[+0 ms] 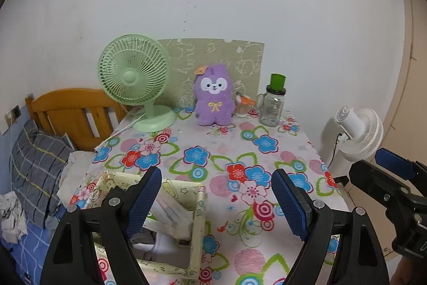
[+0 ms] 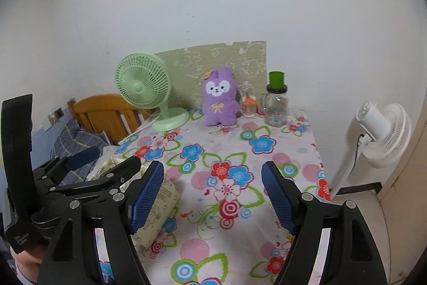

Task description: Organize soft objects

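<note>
Both tools are seen with jaws spread and nothing between the pads: left gripper (image 1: 216,200) low centre of its frame, right gripper (image 2: 212,195) low centre of its own. No contact with anything is shown.

The task's thing, the purple plush toy (image 1: 214,96), is placed upright at the far edge of the table (image 1: 280,151), upper centre of frame, well apart from both tools. It is flanked closely: green fan (image 1: 134,79) to its left, a small orange-topped item (image 1: 245,104) touching or just beside its right side, and a glass jar with green cup (image 1: 272,103) further right. A patterned box (image 1: 186,226) is seen at lower left, partly hidden by the left tool; it is judged the likely drop-off, but that cannot be confirmed.

Risks judged from here:
- The orange-topped item or the jar could be knocked over if the plush is approached from the right; clearance is tight.
- The plush could slump or slip if pinched at the fluff only; it is soft.
- The floral cloth could be dragged by a low pass.
- The two tools could collide; they are held near each other.
</note>
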### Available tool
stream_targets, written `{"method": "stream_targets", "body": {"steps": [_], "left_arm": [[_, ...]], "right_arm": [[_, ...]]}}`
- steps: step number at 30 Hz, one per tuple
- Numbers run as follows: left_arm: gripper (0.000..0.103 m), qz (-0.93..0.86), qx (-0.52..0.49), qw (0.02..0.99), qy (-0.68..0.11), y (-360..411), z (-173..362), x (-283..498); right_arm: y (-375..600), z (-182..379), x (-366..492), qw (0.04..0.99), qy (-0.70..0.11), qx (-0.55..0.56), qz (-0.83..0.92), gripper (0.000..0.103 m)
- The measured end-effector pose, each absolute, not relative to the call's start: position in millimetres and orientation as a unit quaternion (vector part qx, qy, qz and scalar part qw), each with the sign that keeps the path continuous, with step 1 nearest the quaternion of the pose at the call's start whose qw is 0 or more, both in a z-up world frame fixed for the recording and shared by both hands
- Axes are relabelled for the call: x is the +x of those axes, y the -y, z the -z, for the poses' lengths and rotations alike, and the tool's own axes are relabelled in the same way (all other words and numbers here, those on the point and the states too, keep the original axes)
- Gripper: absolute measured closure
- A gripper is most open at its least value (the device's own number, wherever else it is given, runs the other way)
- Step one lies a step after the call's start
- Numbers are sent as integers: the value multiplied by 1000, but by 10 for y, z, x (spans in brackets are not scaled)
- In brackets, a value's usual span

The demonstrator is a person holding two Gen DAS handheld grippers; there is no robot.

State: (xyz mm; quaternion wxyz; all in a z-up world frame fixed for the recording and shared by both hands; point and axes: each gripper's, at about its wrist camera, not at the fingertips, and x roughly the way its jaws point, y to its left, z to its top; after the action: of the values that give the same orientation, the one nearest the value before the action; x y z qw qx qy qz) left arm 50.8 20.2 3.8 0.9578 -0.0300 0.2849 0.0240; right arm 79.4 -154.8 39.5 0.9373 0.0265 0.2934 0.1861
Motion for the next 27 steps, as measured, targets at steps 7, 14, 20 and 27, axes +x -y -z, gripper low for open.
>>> {"method": "stream_targets", "body": {"steps": [7,14,20,27], "left_arm": [[12,-4,-36,962,-272,-96,-100,450],[5,-2,-30,966,-258,-14,-174,394],[0,1,-28,968,-251,27,-194,372],[0,-4,-28,967,-252,30,-200,370]], "right_arm": [[1721,-418,728,943,-283,37,-171,17],[1774,-434,671,945,-278,34,-167,15],[1799,-454,646,951,-266,28,-158,4],[1833,-461,656,952,-264,27,-150,0]]}}
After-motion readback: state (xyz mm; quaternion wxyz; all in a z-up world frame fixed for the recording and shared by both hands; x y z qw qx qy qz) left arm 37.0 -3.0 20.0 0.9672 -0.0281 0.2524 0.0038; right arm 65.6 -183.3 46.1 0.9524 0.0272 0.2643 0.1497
